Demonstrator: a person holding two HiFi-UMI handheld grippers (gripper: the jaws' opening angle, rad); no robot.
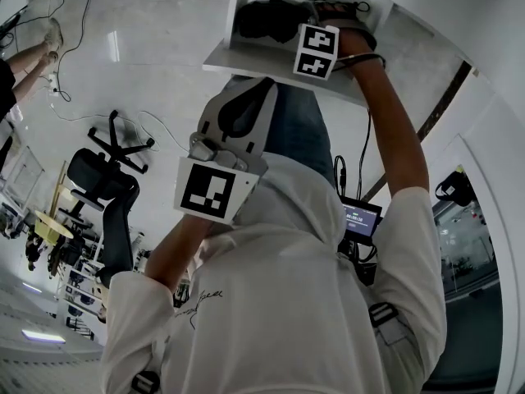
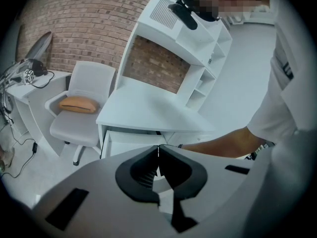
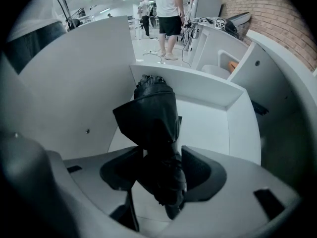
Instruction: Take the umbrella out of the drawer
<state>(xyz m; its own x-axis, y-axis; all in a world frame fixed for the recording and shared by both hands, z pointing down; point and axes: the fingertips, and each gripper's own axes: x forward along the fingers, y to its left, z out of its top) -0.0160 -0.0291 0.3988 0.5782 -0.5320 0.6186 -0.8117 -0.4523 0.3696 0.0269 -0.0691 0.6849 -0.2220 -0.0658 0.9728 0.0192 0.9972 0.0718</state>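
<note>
A black folded umbrella lies in the open white drawer, its gathered fabric end towards me. My right gripper points steeply down into the drawer, open, with the umbrella's near end filling the gap between its jaws. In the head view this gripper reaches into the drawer over the umbrella. My left gripper is shut and holds nothing. It hangs in front of the desk, apart from the drawer, and in the head view it sits below the drawer.
A white desk with a shelf unit stands against a brick wall. Left of it is a white chair with a tan cushion. A black office chair stands on the floor, and people stand beyond the drawer.
</note>
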